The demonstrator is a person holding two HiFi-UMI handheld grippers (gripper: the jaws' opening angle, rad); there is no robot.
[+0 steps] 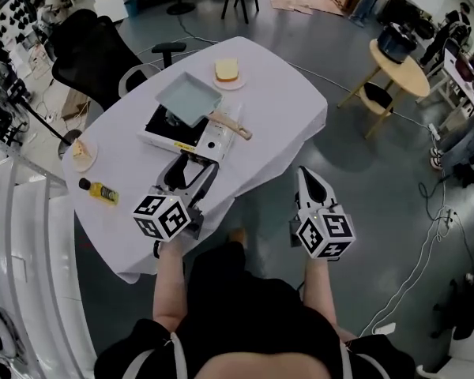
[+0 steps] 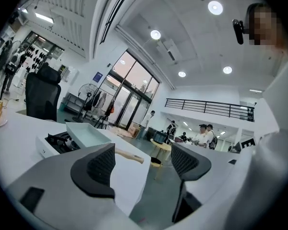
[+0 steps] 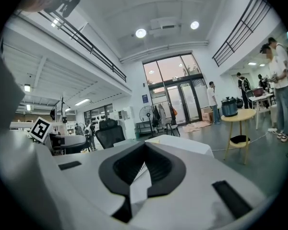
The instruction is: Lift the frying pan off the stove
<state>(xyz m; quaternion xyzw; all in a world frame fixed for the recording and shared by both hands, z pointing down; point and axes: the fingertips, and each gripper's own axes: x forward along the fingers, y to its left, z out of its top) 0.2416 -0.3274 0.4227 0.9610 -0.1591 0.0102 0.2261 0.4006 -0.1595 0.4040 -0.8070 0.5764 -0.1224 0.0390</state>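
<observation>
The right gripper [image 3: 143,169], well right of the stove [image 1: 166,136] and off the worktop [image 1: 280,93], has its jaws pressed together on nothing. The left gripper [image 2: 144,164] is at the stove's near edge, jaws wide apart and empty. The frying pan [image 1: 188,99] rests on the stove, its wooden handle [image 1: 231,125] jutting right. Gripping the pan's rim instead of the handle would likely tip it or drag the stove.
</observation>
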